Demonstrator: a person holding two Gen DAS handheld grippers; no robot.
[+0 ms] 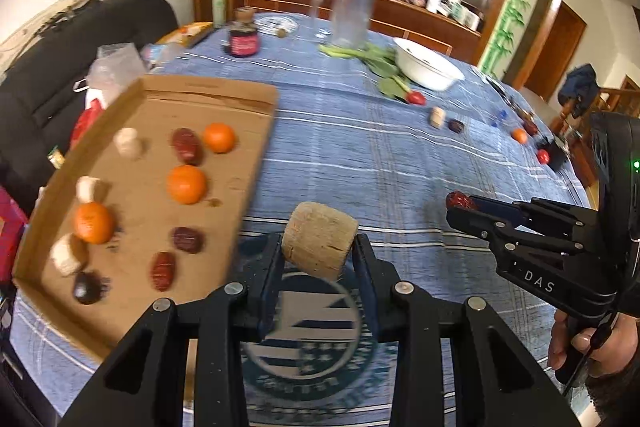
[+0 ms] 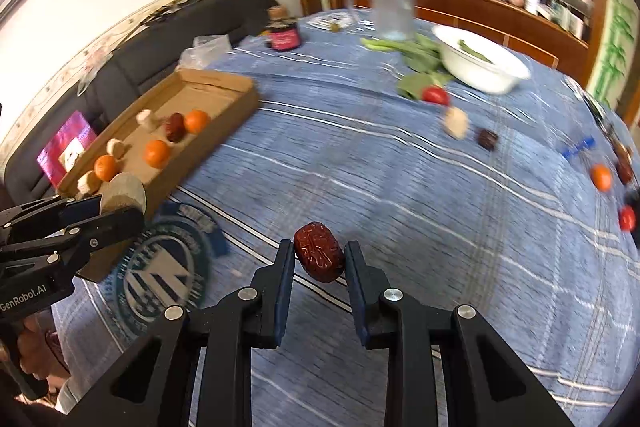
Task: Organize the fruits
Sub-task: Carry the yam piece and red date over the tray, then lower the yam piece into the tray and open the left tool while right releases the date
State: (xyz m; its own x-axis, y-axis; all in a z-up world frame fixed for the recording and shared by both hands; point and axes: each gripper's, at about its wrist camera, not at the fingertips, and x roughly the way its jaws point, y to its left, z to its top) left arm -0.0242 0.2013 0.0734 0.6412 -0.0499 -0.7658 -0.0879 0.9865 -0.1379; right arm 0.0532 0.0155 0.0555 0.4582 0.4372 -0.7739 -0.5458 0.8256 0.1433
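Observation:
My left gripper (image 1: 318, 251) is shut on a beige cork-like cylinder (image 1: 319, 239), held above the blue cloth just right of the cardboard tray (image 1: 208, 95). That tray holds oranges (image 1: 187, 184), red dates (image 1: 186, 145), pale cylinders (image 1: 128, 143) and a dark fruit (image 1: 86, 287). My right gripper (image 2: 319, 259) is shut on a wrinkled red date (image 2: 319, 257) over the middle of the table. The right gripper (image 1: 460, 205) shows in the left wrist view too; the left gripper (image 2: 116, 211) with the cylinder (image 2: 123, 193) shows in the right wrist view beside the tray (image 2: 240, 95).
Loose on the far right of the cloth lie a pale cylinder (image 2: 456, 123), a dark date (image 2: 488, 139), an orange (image 2: 601, 177) and red fruits (image 2: 436, 95). A white bowl (image 2: 480, 61), greens (image 2: 416, 51), a glass pitcher (image 2: 390, 5) and a dark jar (image 2: 284, 35) stand further back.

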